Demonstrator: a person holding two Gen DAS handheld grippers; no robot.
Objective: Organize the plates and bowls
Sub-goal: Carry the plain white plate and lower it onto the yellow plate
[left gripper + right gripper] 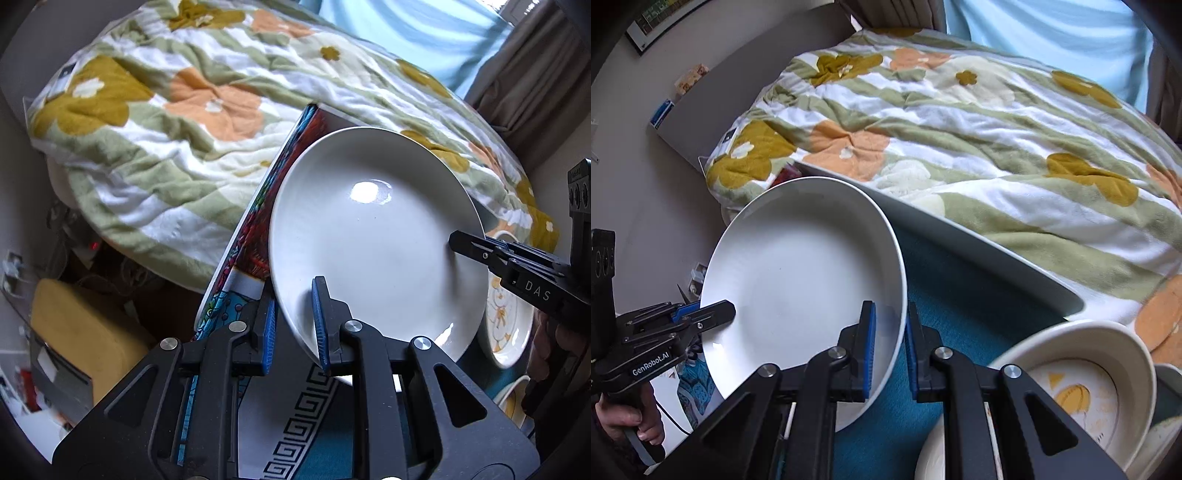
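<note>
A plain white plate [373,236] is held tilted in the air above the table by both grippers; it also shows in the right wrist view [798,280]. My left gripper [295,328] is shut on the plate's near rim, one blue pad on each face. My right gripper [890,350] is shut on the opposite rim; it shows in the left wrist view [476,247] at the plate's right edge. A cream bowl with a yellow pattern [1086,391] sits at lower right, also visible in the left wrist view [506,321].
A table with a teal and patterned cloth [960,314] lies under the plate. A bed with a floral blanket [207,110] runs just behind the table. Another white dish rim [931,458] shows at the bottom. A yellow box [81,332] and clutter sit on the floor at left.
</note>
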